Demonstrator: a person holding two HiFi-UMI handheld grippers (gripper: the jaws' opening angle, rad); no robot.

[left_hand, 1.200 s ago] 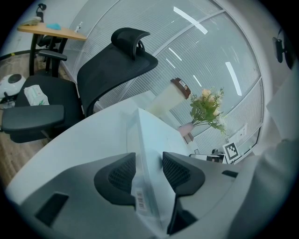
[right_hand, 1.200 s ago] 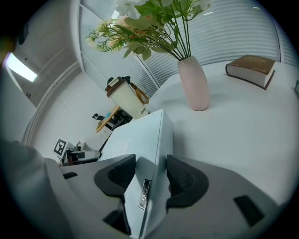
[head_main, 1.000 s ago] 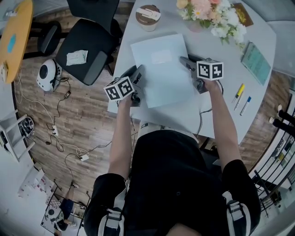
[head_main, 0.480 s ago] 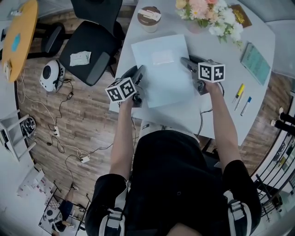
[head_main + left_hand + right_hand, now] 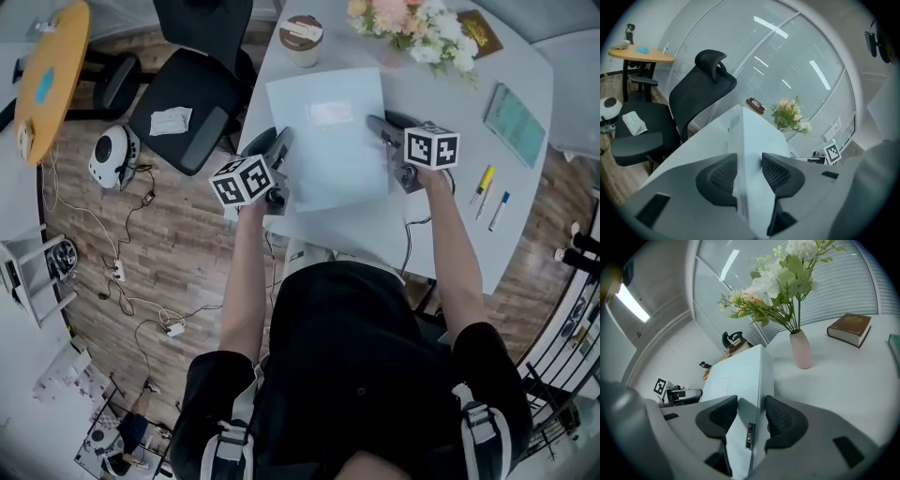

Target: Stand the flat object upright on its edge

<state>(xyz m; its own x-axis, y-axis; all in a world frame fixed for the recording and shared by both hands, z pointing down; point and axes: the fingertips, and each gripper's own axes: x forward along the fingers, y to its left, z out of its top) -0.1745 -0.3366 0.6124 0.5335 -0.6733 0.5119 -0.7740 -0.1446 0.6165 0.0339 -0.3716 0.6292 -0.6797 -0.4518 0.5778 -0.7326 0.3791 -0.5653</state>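
Both tongs (image 5: pixel 285 142) (image 5: pixel 374 123) astride flat box (image 5: pixel 328 141) edges

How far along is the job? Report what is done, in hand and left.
Done: the left gripper and the right gripper each clamp a side edge of the pale blue flat rectangular box; the left one's fingers have just been closing on it. In hand: the box is held over the white table, broad face up. Left: tipping it and standing it on its edge.

A white table (image 5: pixel 525 178) stands on a wood-plank floor (image 5: pixel 178 253), a black office chair (image 5: pixel 183 98) just beside it and a round orange side table (image 5: pixel 52 70) further off. Blind-covered glass walls (image 5: pixel 754 56) enclose the room (a strip light (image 5: pixel 633 303) glows overhead).
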